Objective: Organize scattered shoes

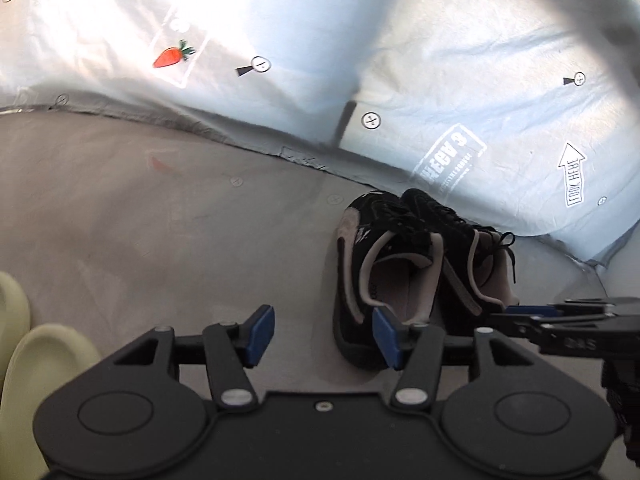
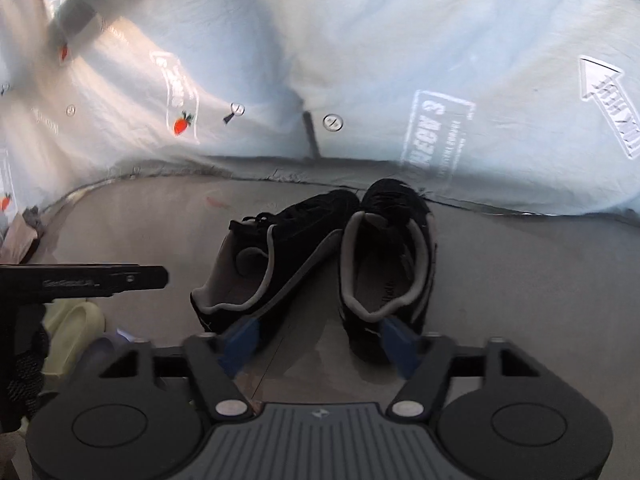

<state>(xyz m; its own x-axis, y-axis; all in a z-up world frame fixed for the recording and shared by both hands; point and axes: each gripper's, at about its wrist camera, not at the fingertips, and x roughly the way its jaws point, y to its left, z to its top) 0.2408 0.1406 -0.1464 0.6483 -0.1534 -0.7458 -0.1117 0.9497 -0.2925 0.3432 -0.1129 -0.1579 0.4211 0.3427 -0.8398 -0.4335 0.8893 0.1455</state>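
Note:
A pair of black sneakers with grey lining stands on the grey floor, toes toward the draped sheet. In the right wrist view the left sneaker (image 2: 276,256) leans on its side against the upright right sneaker (image 2: 388,256). My left gripper (image 1: 322,336) is open over bare floor, its right pad in front of the heel of the nearer sneaker (image 1: 372,268); the other sneaker (image 1: 476,256) lies beside it. My right gripper (image 2: 318,342) is open behind both heels, with only floor between its blurred blue pads. Its fingers (image 1: 532,312) enter the left wrist view from the right.
Pale yellow slippers (image 1: 40,364) sit at the lower left, and a slipper (image 2: 76,328) also shows in the right wrist view. A light grey printed sheet (image 1: 400,60) rises as a wall behind the sneakers. Small items (image 2: 24,236) lie at the far left floor edge.

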